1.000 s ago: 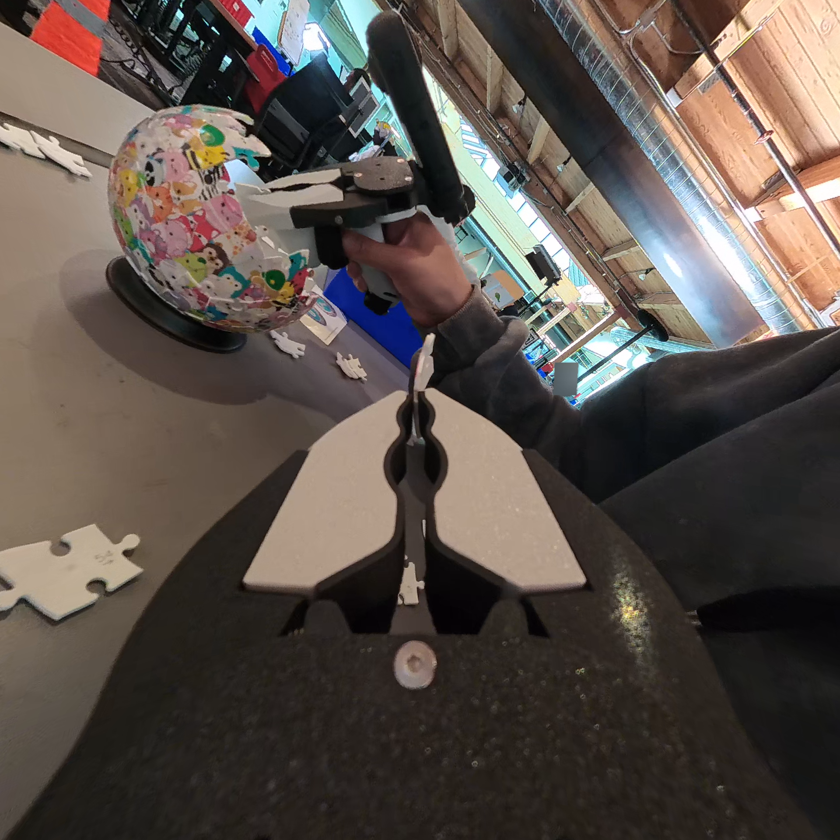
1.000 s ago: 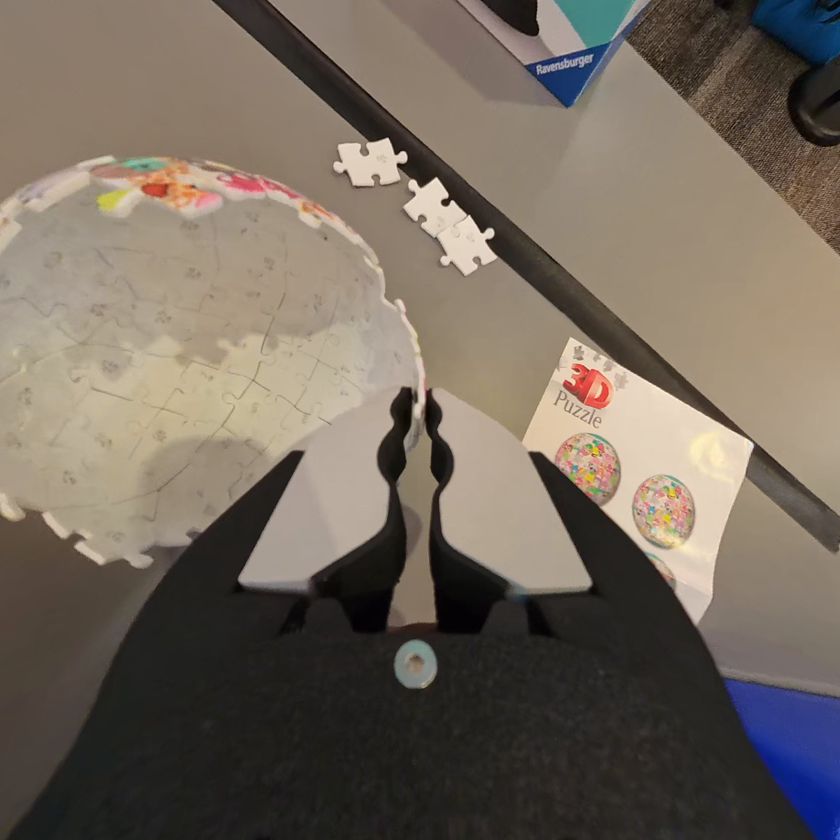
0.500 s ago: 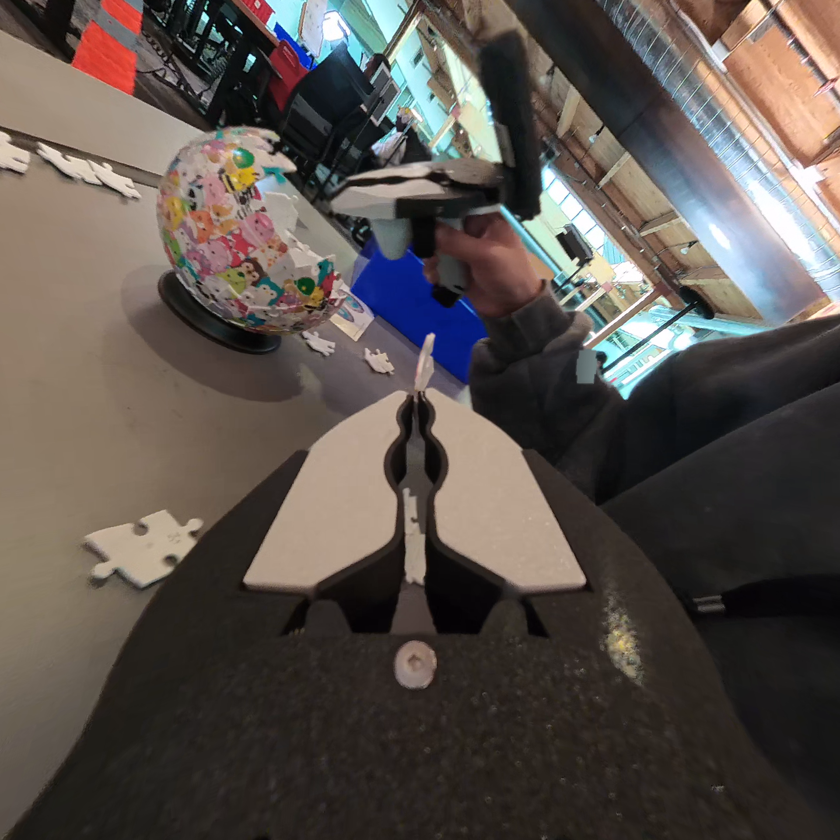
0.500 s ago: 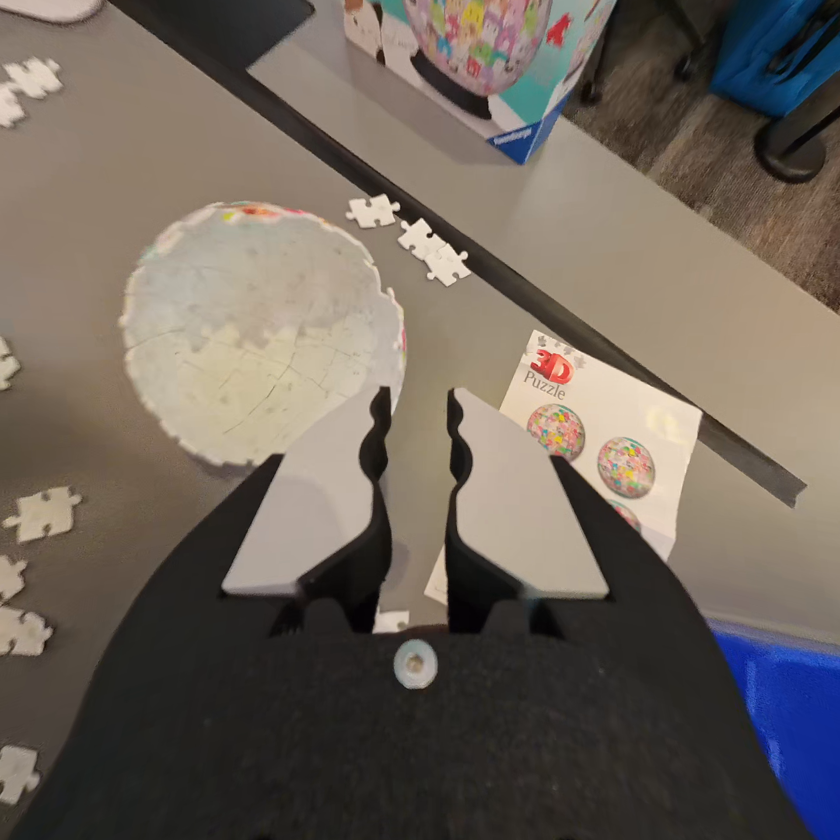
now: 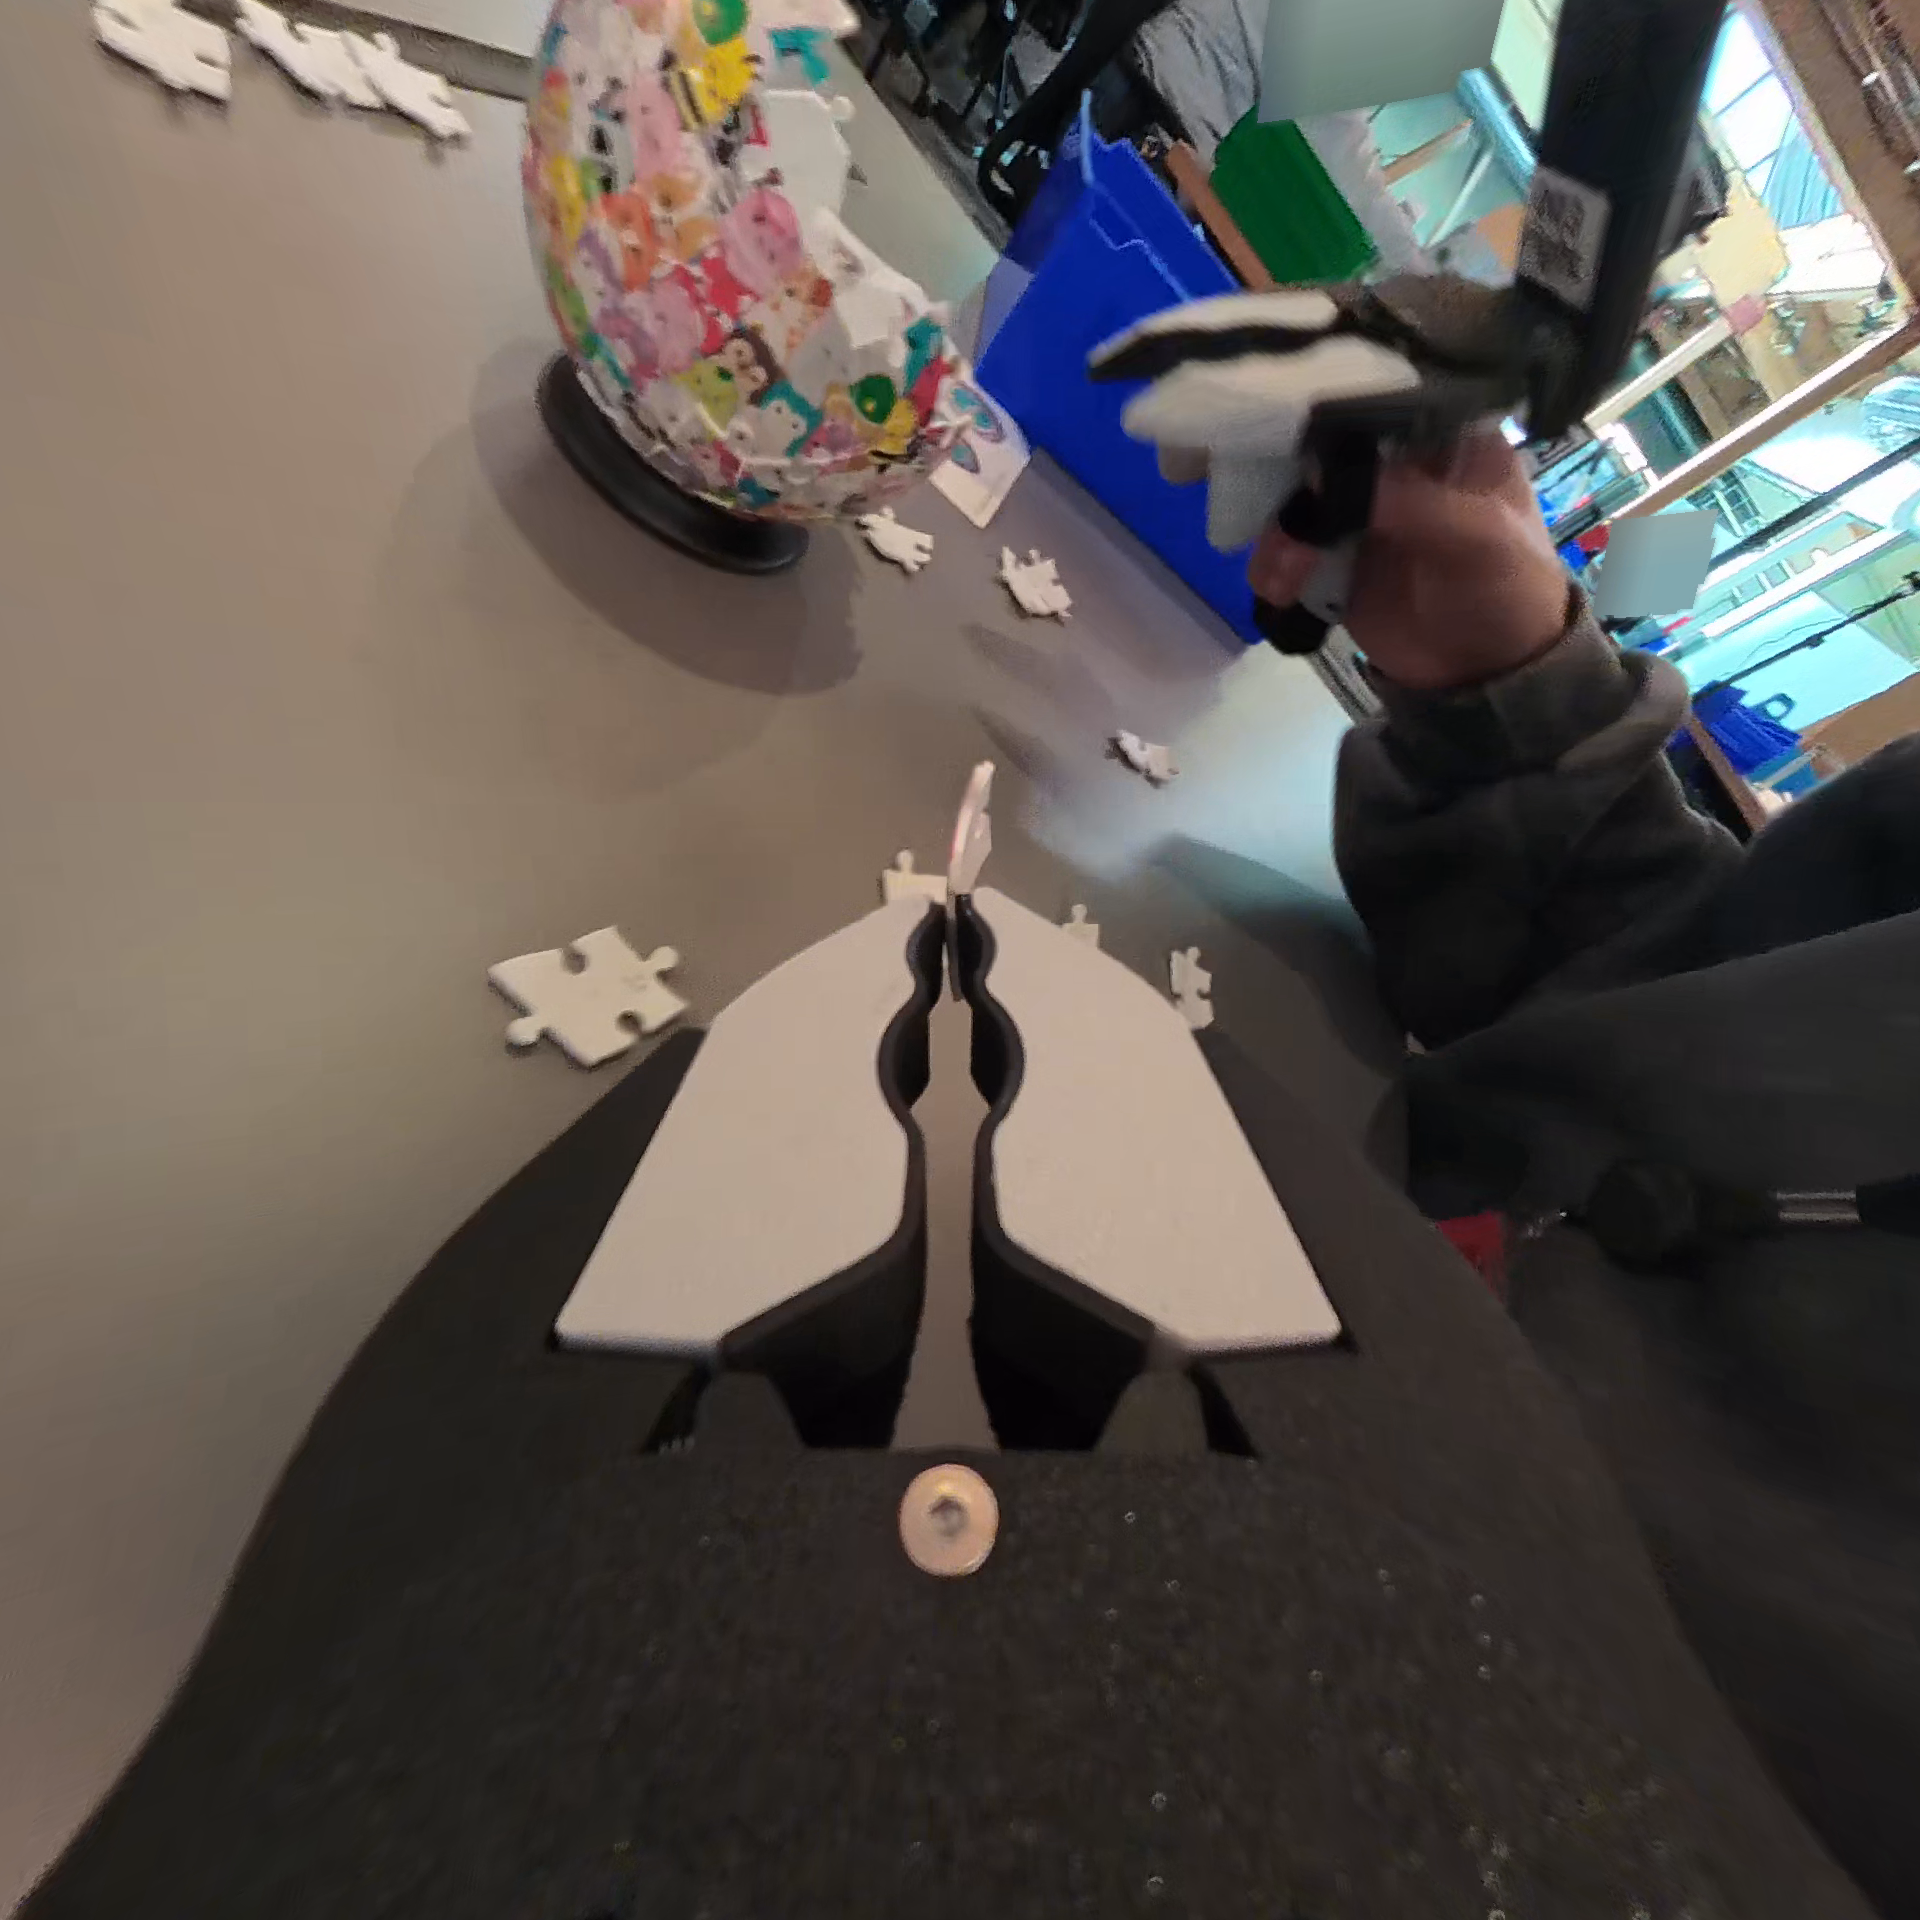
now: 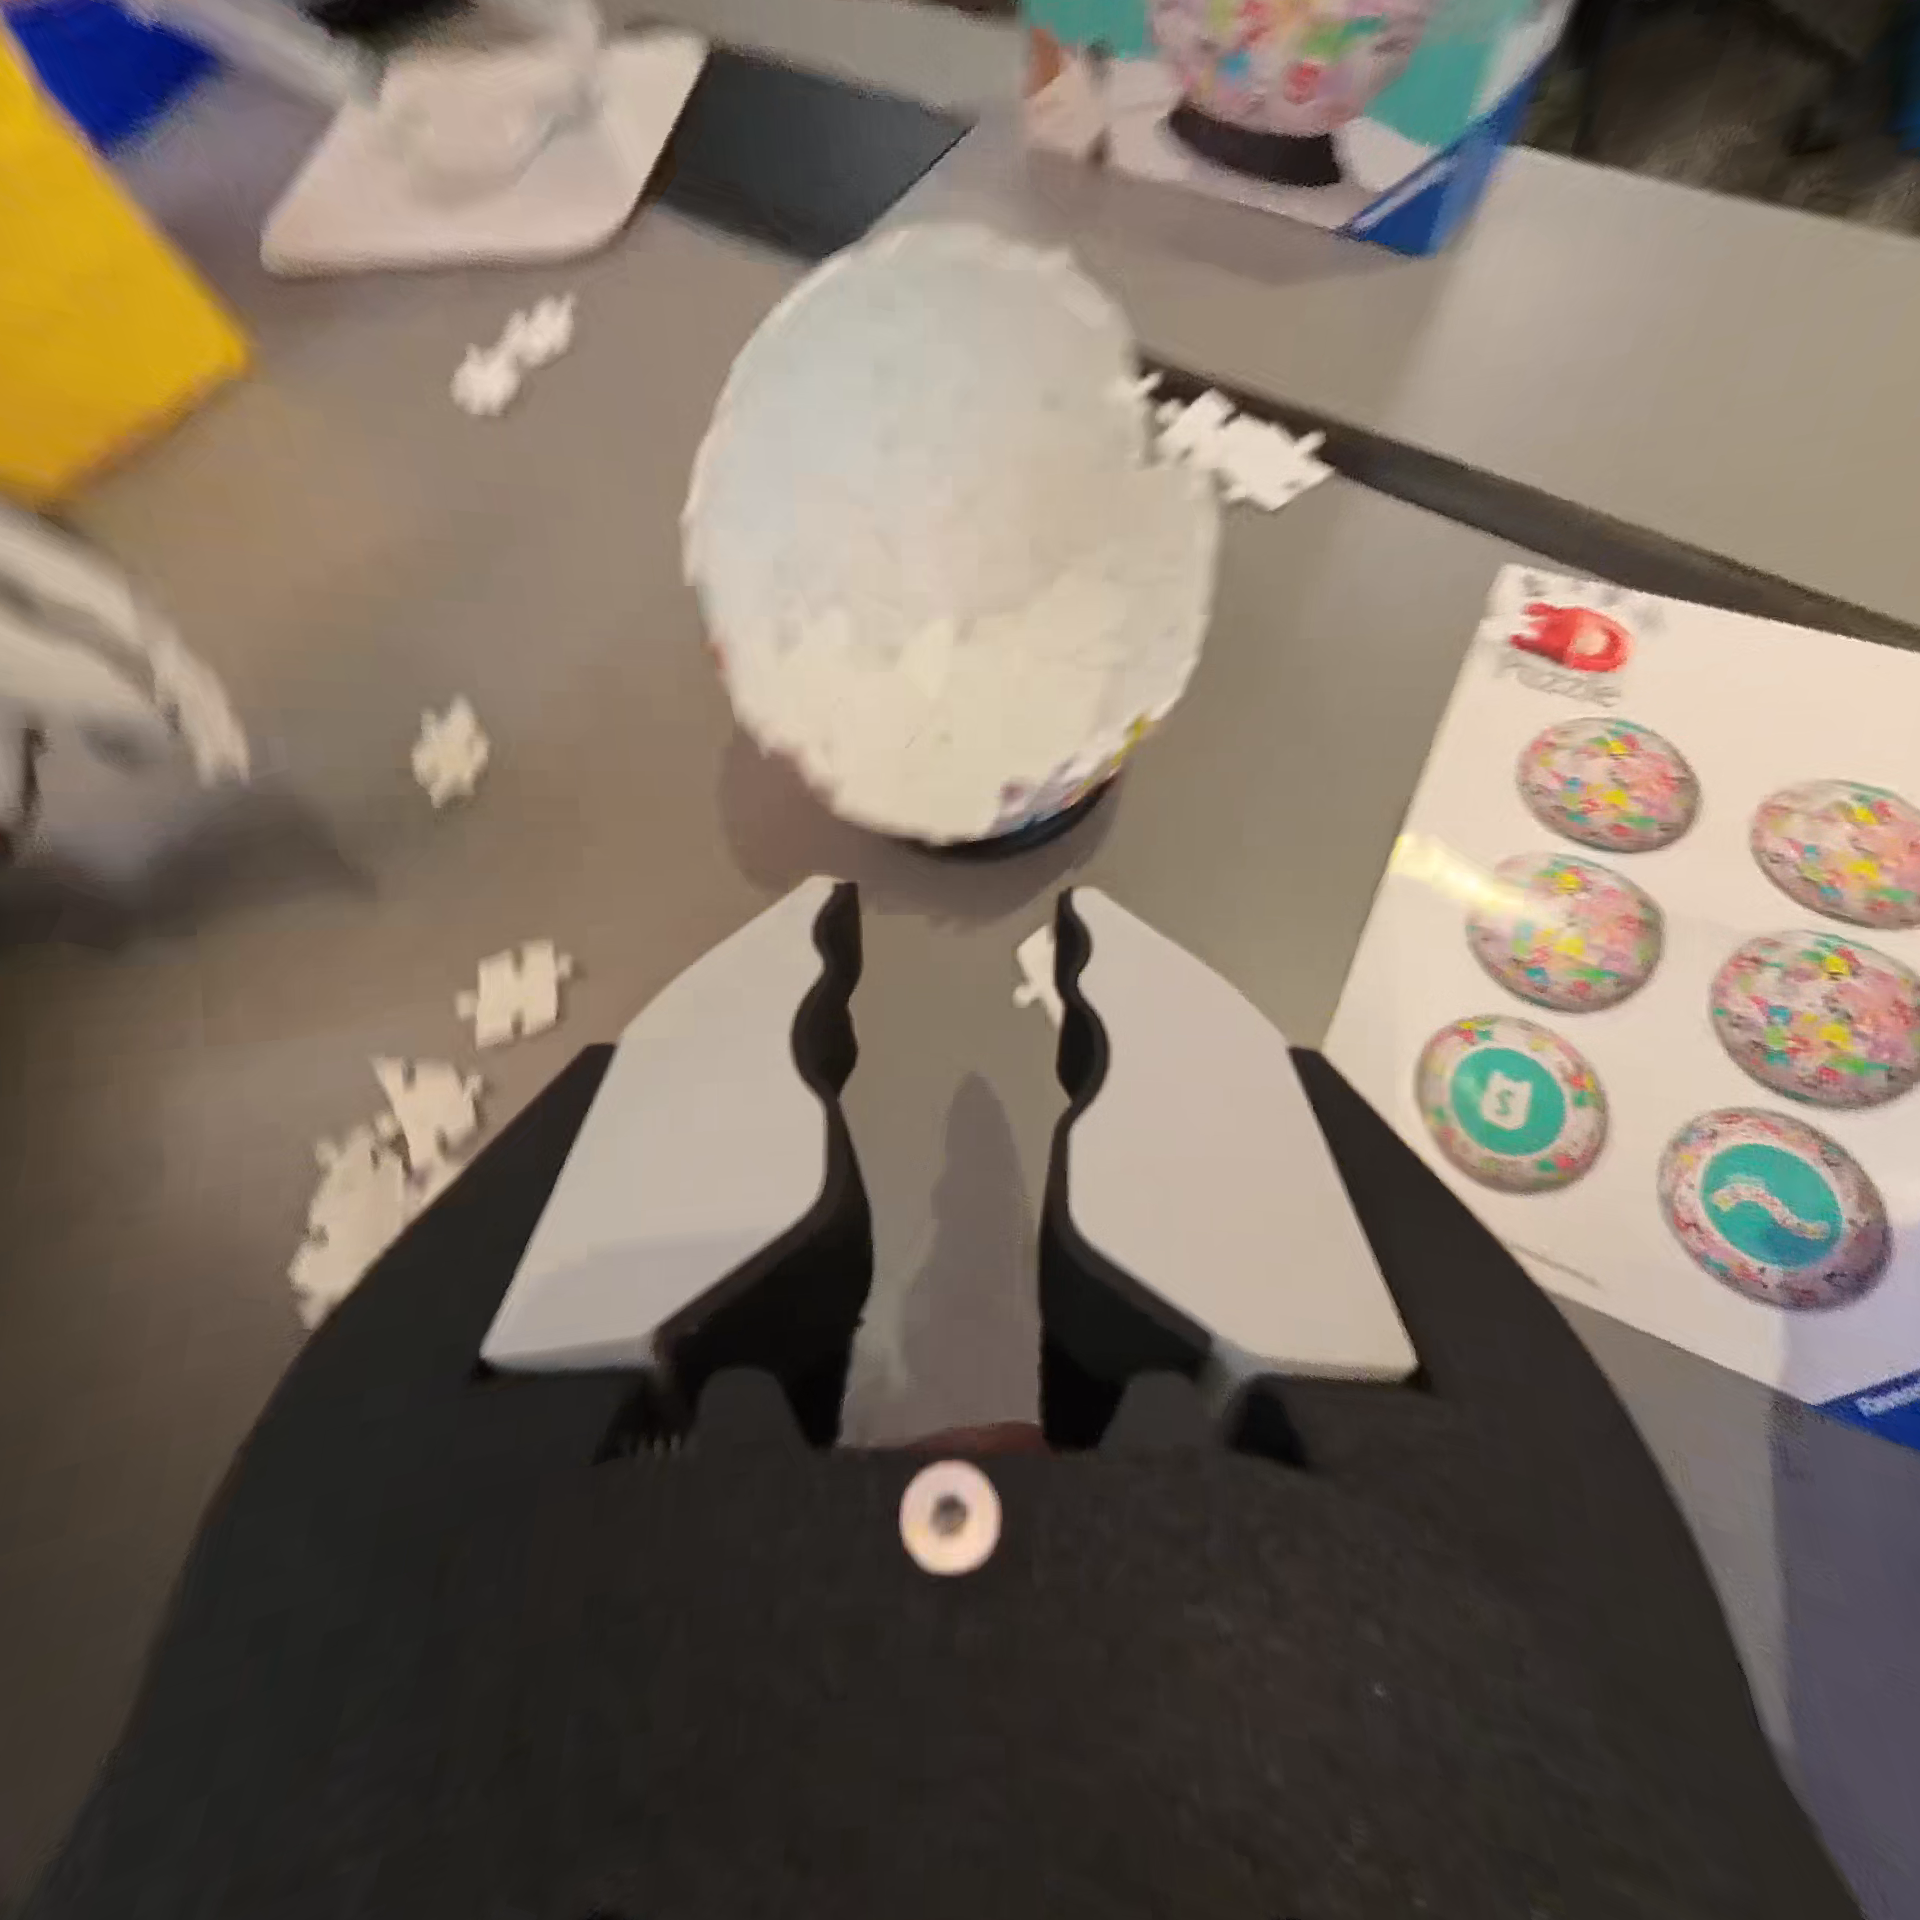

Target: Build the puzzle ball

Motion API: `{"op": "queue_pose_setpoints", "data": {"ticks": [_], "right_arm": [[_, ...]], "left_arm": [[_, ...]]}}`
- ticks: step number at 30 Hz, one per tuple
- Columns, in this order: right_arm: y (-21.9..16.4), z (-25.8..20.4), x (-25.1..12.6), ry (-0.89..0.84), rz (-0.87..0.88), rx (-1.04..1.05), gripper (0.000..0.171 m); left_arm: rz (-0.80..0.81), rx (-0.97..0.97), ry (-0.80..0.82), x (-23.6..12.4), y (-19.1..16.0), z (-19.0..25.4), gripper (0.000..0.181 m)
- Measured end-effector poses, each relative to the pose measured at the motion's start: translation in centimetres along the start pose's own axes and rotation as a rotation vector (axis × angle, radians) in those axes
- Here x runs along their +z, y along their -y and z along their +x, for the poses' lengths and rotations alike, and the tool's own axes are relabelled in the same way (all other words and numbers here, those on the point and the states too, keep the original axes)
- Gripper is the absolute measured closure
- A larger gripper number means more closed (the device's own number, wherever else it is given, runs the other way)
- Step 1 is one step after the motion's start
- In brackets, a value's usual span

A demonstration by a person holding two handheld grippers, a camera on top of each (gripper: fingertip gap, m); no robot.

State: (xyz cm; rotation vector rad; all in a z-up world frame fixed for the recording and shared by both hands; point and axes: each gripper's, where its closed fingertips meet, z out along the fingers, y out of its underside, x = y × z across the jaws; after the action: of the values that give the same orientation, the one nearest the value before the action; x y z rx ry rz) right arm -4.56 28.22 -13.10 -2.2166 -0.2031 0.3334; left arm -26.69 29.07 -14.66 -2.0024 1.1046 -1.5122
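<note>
Puzzle ball (image 5: 717, 281): half built, an open shell, seated on a black stand (image 5: 665, 488) mid-surface; its white hollow (image 6: 945, 561) shows nothing inside, though blur hides detail. Left claw (image 5: 951, 920): pressed together, pinching one white puzzle piece (image 5: 971, 826) upright. Right claw (image 6: 951, 914): spread, empty, raised near the ball. Loose pieces (image 5: 587, 992) scattered over the grey surface (image 5: 260, 623). Leaflet (image 6: 1662, 935) at the right edge, partly cut off. Puzzle box (image 6: 1299, 114) and yellow bin (image 6: 94, 312) at the far edge, blurred.
</note>
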Motion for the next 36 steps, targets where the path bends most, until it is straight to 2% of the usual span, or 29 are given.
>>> {"op": "queue_pose_setpoints", "data": {"ticks": [2, 4, 8, 16, 25, 36], "right_arm": [[2.2, 1.6, 0.5, -0.002, 0.019, 0.13, 0.138], [2.7, 2.8, 1.5, -0.047, -0.06, 0.21, 0.137], [2.1, 5.0, 3.7, -0.237, -0.277, 0.207, 0.132], [1.1, 5.0, 6.8, -0.304, -0.54, 0.252, 0.132], [-0.2, 4.8, 7.8, -0.332, -0.654, 0.272, 0.16], [0.2, 4.7, 8.0, -0.348, -0.652, 0.269, 0.165]], "left_arm": [[0.02, 0.003, -0.015, 0.5, -0.1, 0.9, 0.179], [0.036, 0.005, -0.026, 0.8, -0.4, 1.8, 0.179], [0.051, 0.007, -0.042, 1.0, -0.7, 2.6, 0.179], [0.056, -0.031, -0.087, 0.2, -0.9, 2.1, 0.18], [0.059, -0.04, -0.127, -0.1, -0.9, 2.8, 0.18], [0.071, -0.037, -0.154, -0.3, -0.7, 3.4, 0.18]]}}
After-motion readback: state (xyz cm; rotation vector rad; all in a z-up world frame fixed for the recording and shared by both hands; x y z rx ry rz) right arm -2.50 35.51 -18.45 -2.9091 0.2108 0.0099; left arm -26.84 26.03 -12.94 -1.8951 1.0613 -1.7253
